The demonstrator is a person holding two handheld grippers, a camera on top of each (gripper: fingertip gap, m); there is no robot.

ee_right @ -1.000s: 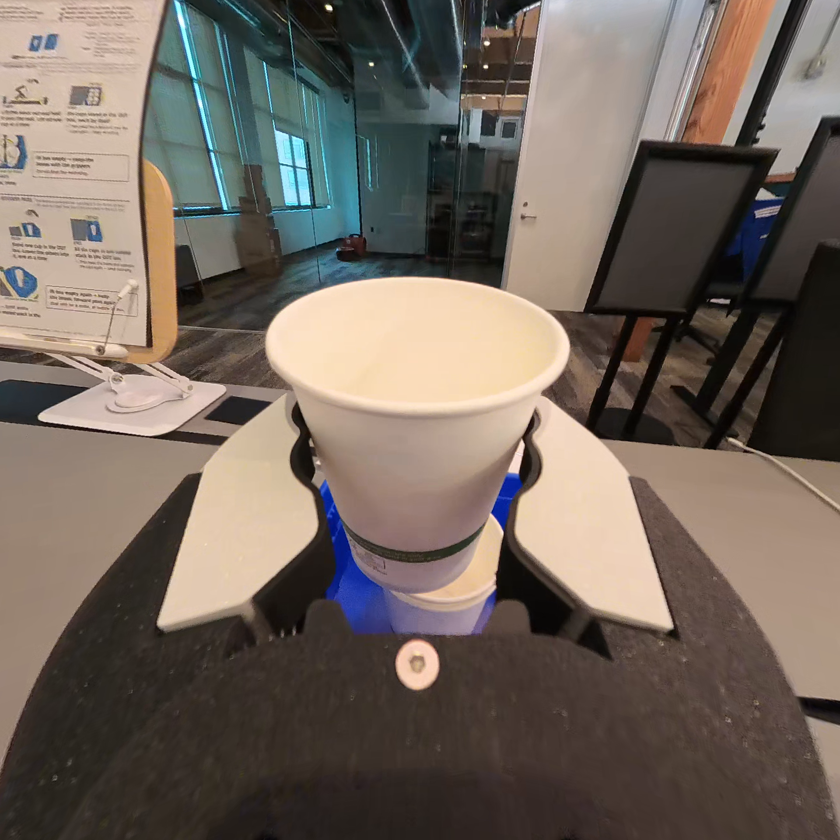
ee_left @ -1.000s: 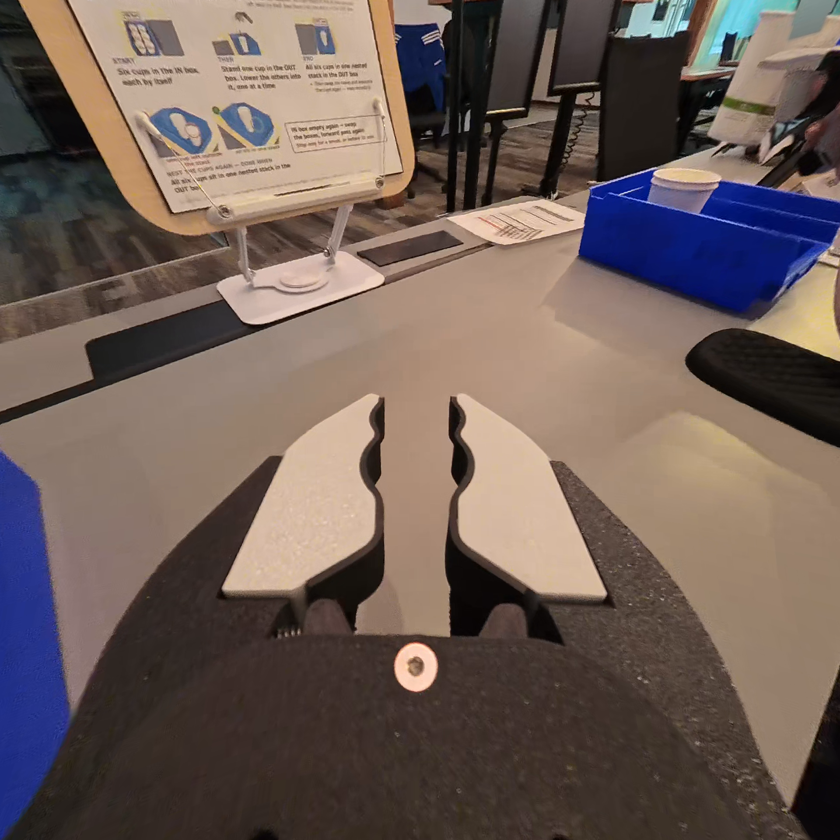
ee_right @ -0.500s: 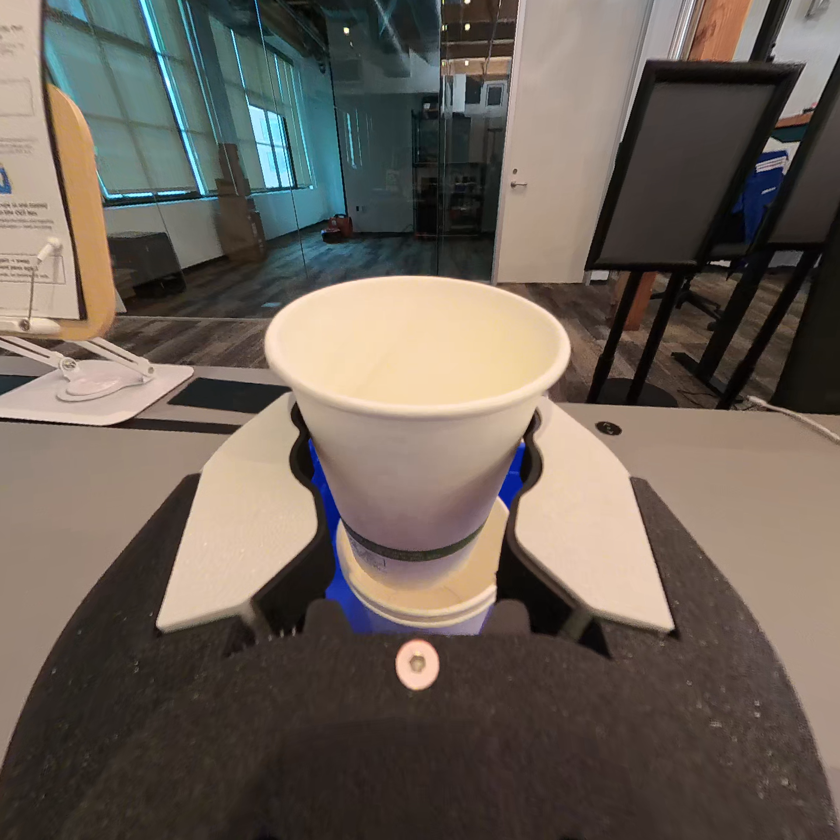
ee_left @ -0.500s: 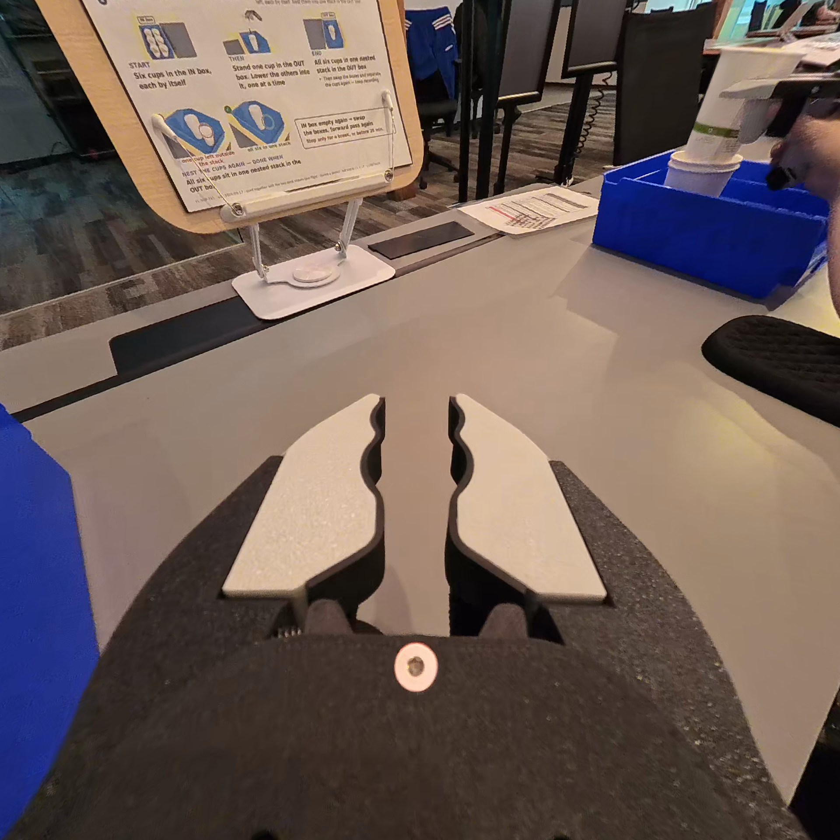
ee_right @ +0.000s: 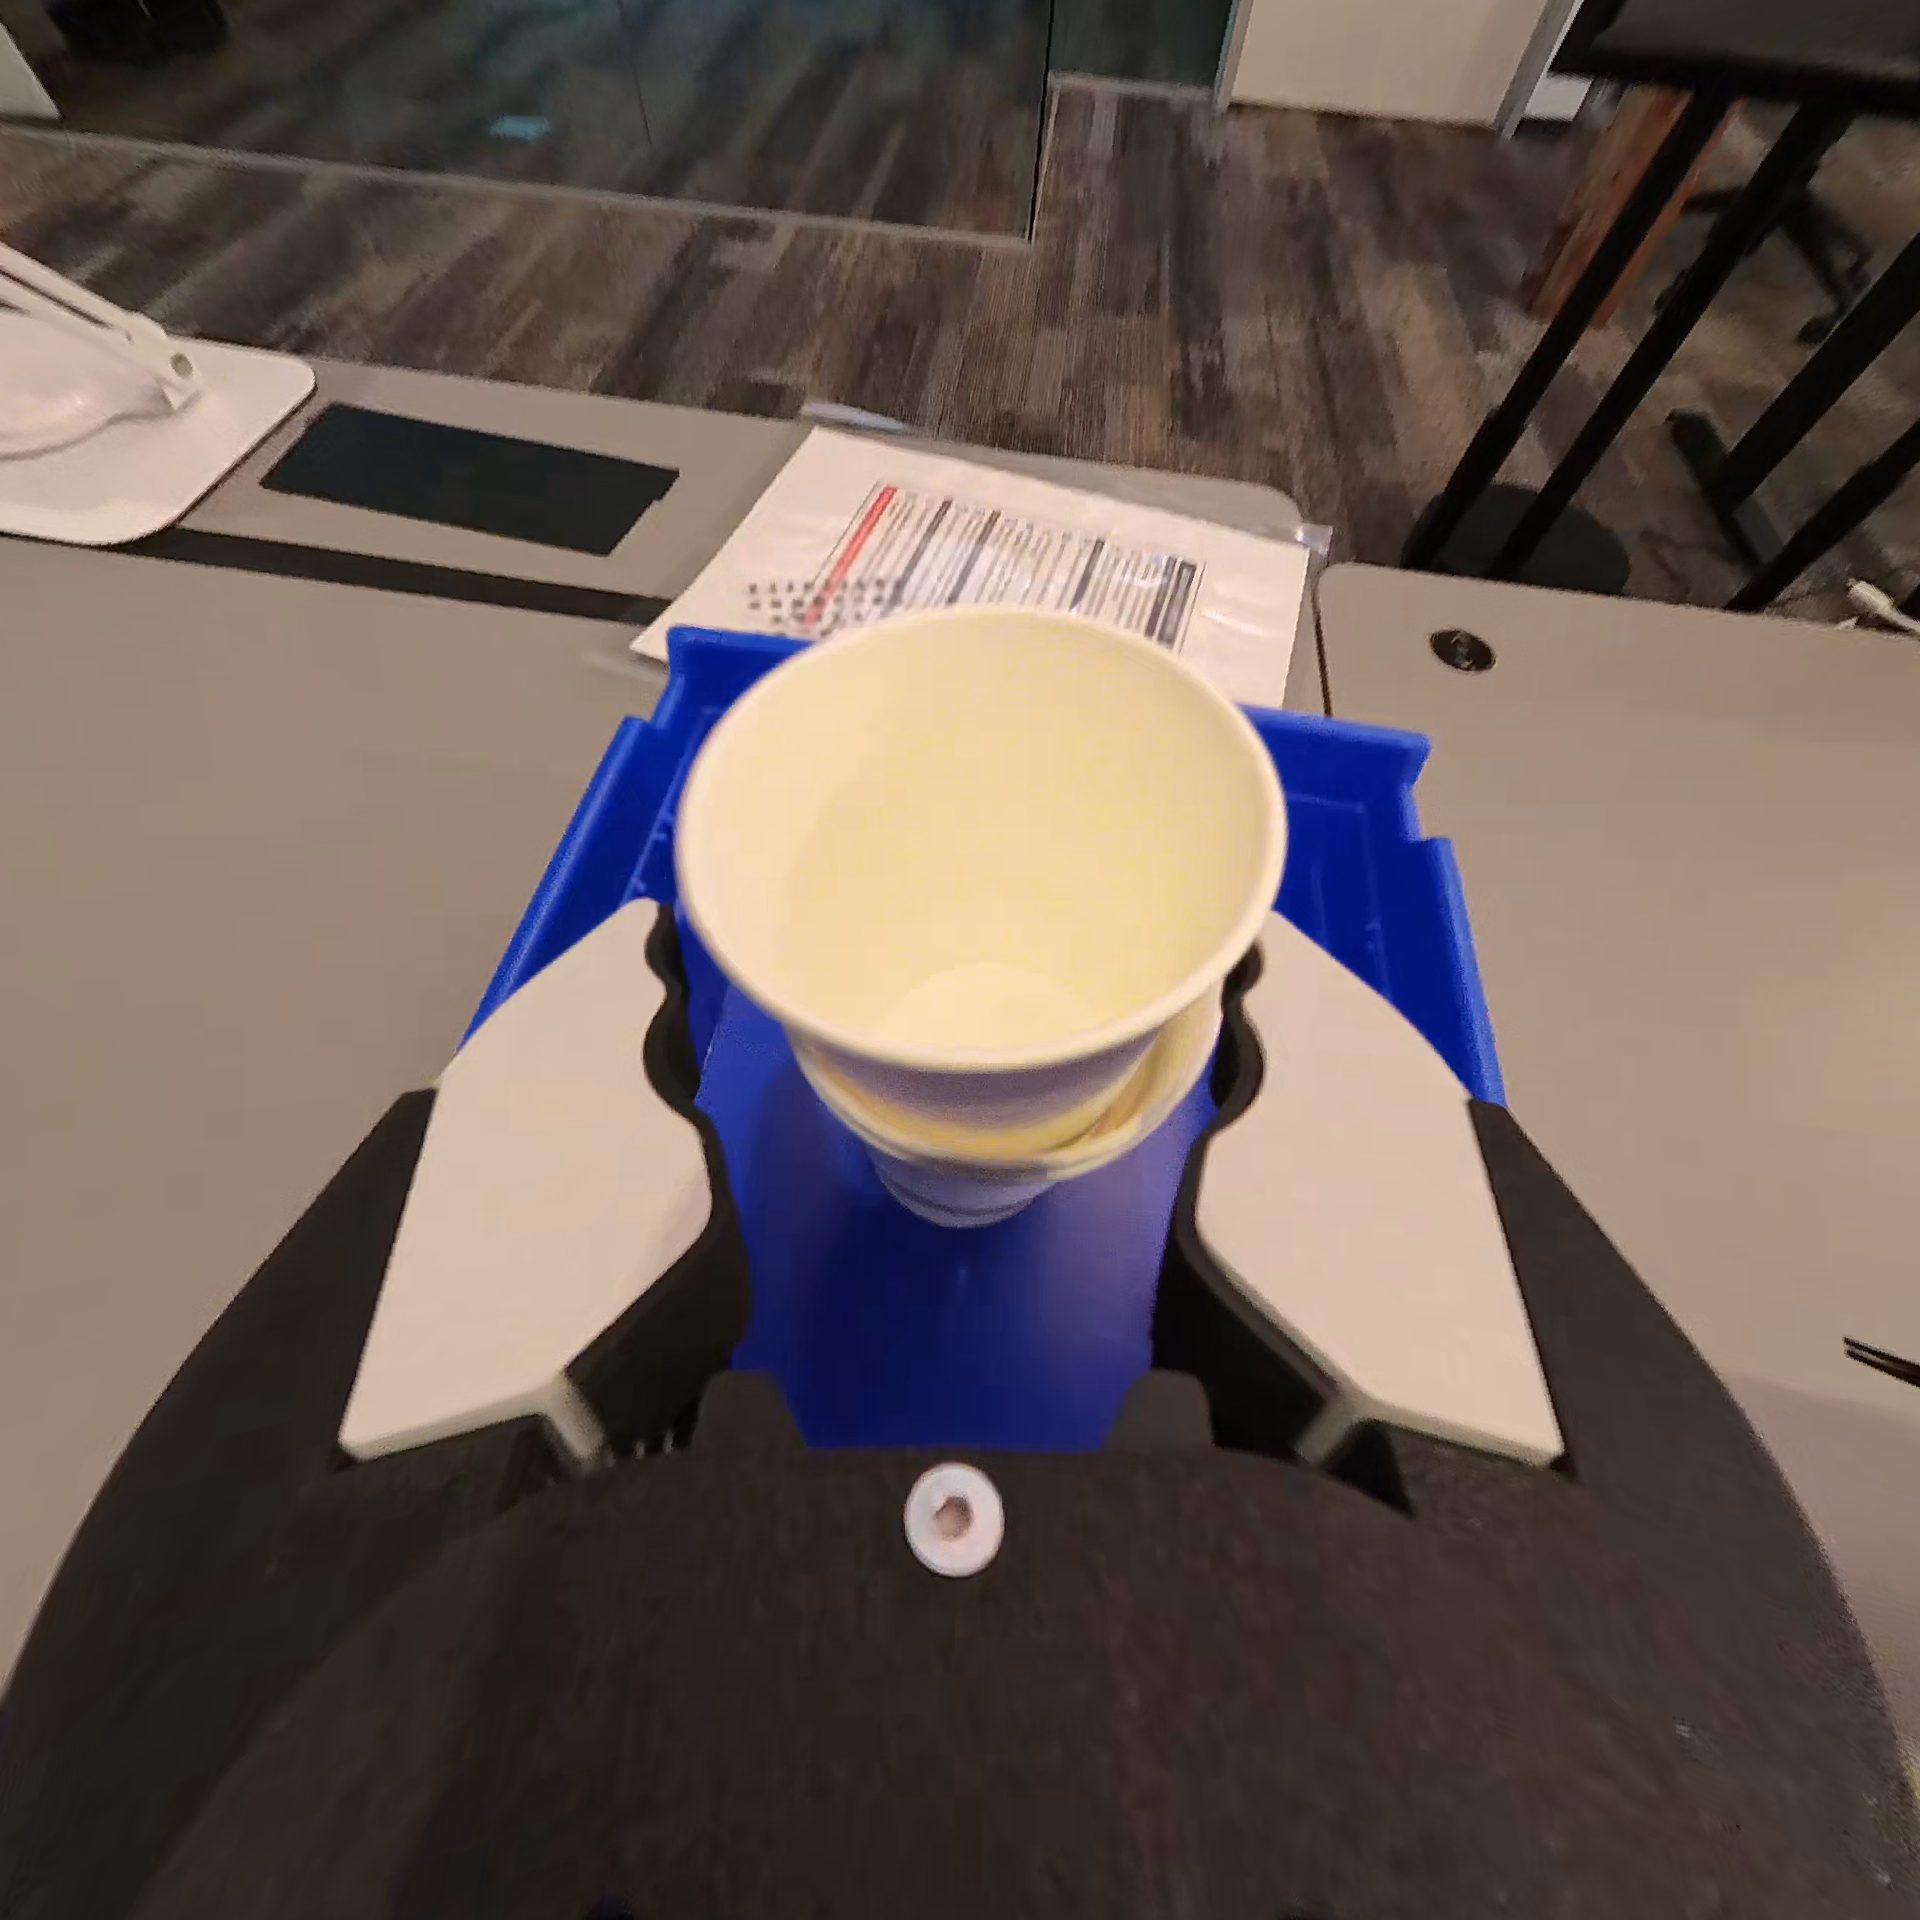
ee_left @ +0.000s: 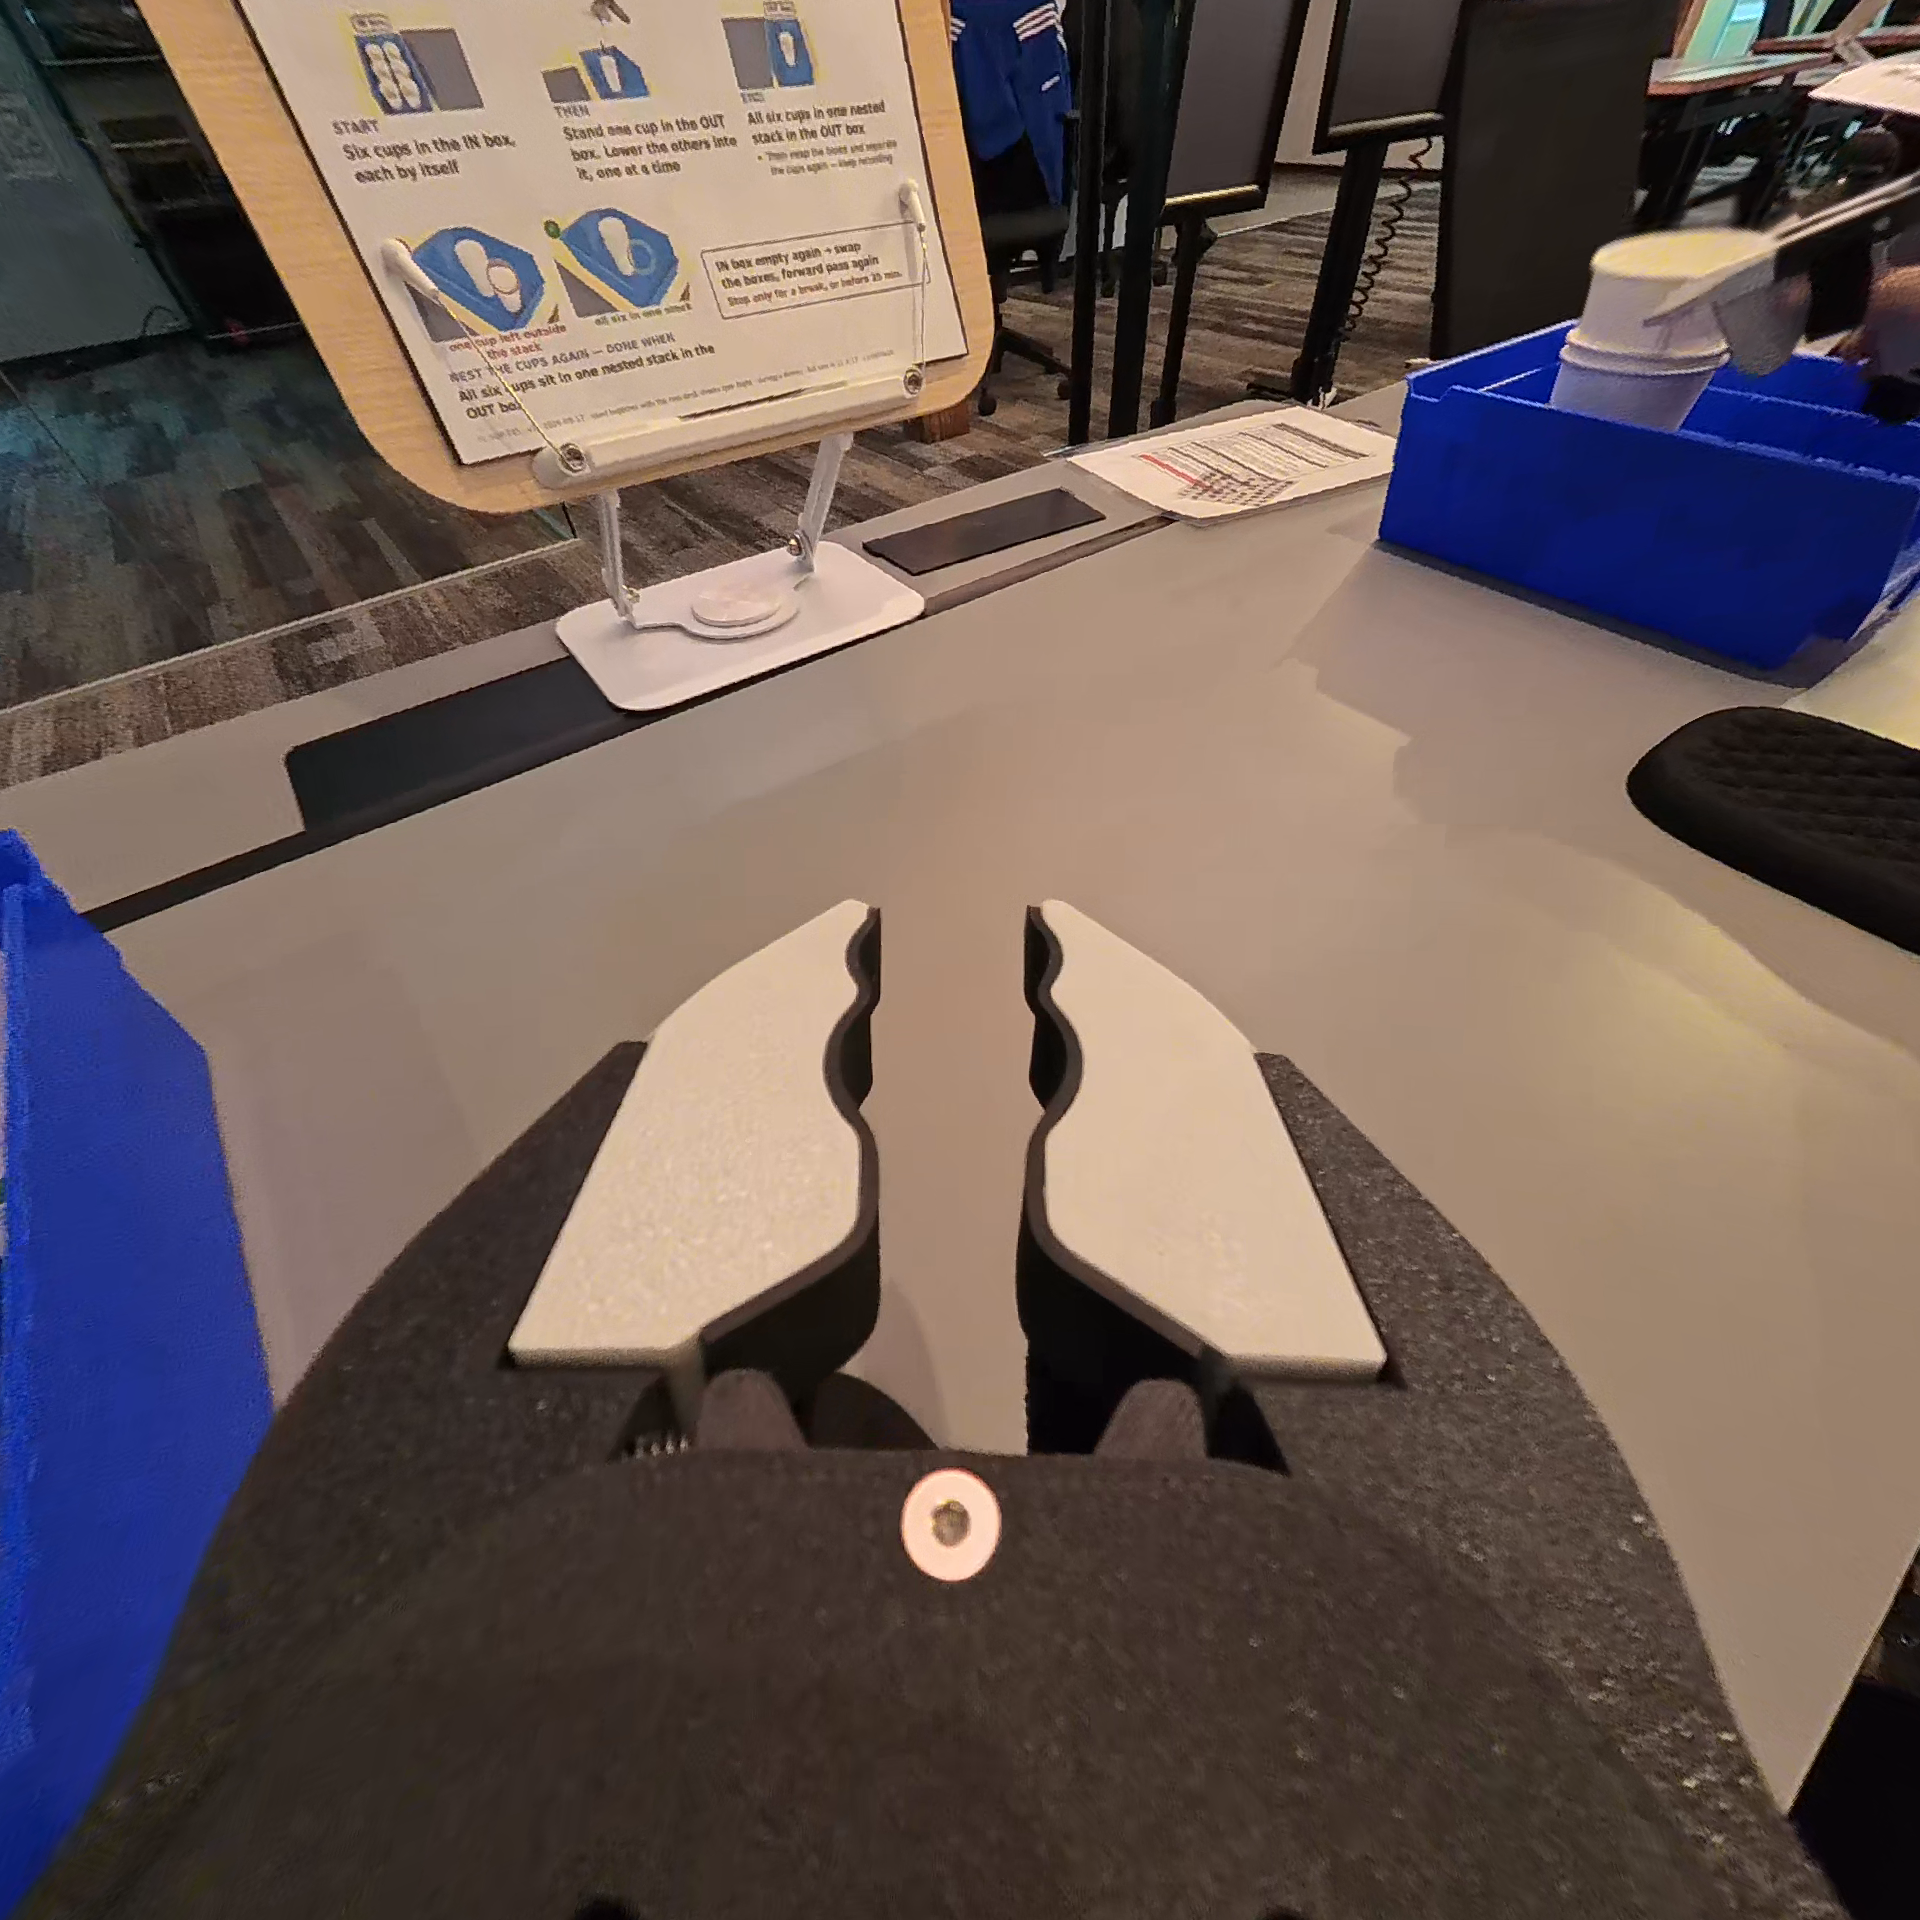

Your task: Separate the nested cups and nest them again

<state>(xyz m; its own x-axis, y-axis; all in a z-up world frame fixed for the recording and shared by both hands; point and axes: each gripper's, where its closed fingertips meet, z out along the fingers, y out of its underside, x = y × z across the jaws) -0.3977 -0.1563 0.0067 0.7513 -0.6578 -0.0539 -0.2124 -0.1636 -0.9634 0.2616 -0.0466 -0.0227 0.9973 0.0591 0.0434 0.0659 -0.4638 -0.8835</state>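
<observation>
Two white paper cups (ee_right: 977, 935) sit one inside the other at the centre of the right wrist view, upright in a blue bin (ee_right: 1382, 862) on the grey counter (ee_right: 260, 831). The right gripper (ee_right: 951, 971) has its two fingers spread to either side of the upper cup, just below its rim; whether the pads touch the cup wall is hard to tell, since the frame is blurred. A printed sheet (ee_right: 997, 561) lies beyond the bin at the upper middle of that frame.

In the left wrist view, the left gripper (ee_left: 951, 925) hovers over bare counter at the lower middle of the frame, its fingers a narrow gap apart and holding nothing. The cups appear far off at the upper right, well apart from this gripper. A second blue bin (ee_left: 94, 1247) shows at the left edge, and an instruction board (ee_left: 623, 229) stands at the upper left.
</observation>
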